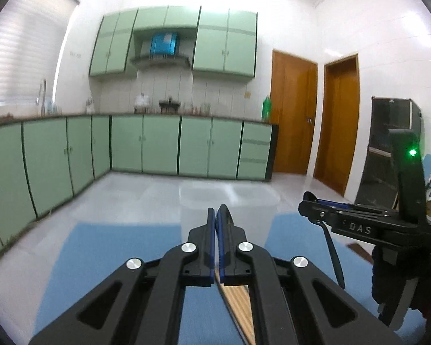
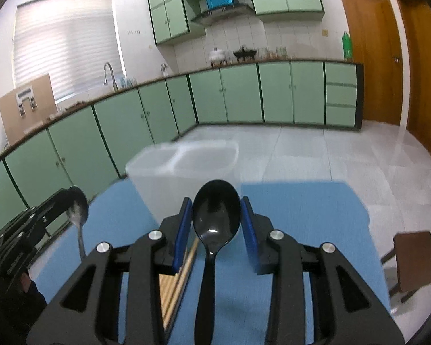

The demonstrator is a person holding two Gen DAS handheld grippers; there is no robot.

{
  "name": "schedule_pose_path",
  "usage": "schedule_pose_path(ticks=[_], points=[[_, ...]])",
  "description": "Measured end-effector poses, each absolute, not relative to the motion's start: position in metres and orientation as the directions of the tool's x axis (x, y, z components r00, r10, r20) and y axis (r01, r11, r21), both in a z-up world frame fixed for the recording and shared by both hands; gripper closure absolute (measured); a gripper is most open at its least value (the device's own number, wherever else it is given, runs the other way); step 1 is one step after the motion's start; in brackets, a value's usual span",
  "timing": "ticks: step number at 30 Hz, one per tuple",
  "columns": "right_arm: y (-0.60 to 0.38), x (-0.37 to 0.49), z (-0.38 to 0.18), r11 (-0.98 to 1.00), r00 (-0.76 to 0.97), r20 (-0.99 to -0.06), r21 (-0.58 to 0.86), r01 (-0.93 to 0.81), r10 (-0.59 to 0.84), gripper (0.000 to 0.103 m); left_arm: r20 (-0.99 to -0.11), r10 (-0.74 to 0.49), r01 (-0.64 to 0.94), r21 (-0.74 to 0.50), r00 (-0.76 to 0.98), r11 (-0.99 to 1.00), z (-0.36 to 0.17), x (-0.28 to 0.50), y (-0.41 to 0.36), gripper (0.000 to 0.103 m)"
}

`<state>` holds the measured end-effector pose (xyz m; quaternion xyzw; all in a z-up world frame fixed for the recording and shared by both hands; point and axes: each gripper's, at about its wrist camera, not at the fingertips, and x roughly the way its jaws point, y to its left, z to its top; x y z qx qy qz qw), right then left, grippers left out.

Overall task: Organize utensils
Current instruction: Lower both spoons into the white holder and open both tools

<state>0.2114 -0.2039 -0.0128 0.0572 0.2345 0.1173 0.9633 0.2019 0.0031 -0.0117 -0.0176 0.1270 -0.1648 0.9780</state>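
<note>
My left gripper [image 1: 216,215] is shut on a metal spoon, seen edge-on between its pads; in the right wrist view the spoon [image 2: 78,208] hangs from that gripper [image 2: 67,198] with its handle down. My right gripper [image 2: 216,211] is shut on a black plastic spoon [image 2: 216,215], bowl up, handle down; in the left wrist view that gripper [image 1: 309,205] is at the right with the black handle [image 1: 333,256] hanging below. A clear plastic two-compartment container [image 2: 184,166] stands on the blue mat [image 2: 301,218] just beyond both grippers; it also shows faintly in the left wrist view [image 1: 227,198].
Wooden chopsticks on a bamboo mat [image 2: 176,284] lie on the blue mat below the grippers, also in the left wrist view [image 1: 238,304]. A brown wooden stool [image 2: 413,261] stands right of the table. Green kitchen cabinets [image 1: 158,143] and wooden doors [image 1: 293,112] are far behind.
</note>
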Motion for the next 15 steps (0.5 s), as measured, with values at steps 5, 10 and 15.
schedule_pose_path(ticks=[5, 10, 15], points=[[-0.206, 0.238, 0.027, 0.956, 0.9, -0.332, 0.181, -0.231, 0.281, 0.07, -0.126, -0.315, 0.314, -0.026, 0.941, 0.949, 0.027, 0.216, -0.002, 0.101], [-0.208, 0.286, 0.049, 0.948, 0.918, -0.27, 0.213, -0.238, 0.291, 0.07, -0.033, -0.286, 0.287, 0.029, 0.958, 0.957, 0.06, 0.255, -0.012, 0.101], [-0.205, 0.329, 0.043, 0.962, 0.933, -0.27, 0.192, -0.192, 0.24, 0.07, -0.023, -0.233, 0.234, 0.083, 0.972, 0.969, 0.065, 0.311, -0.03, 0.101]])
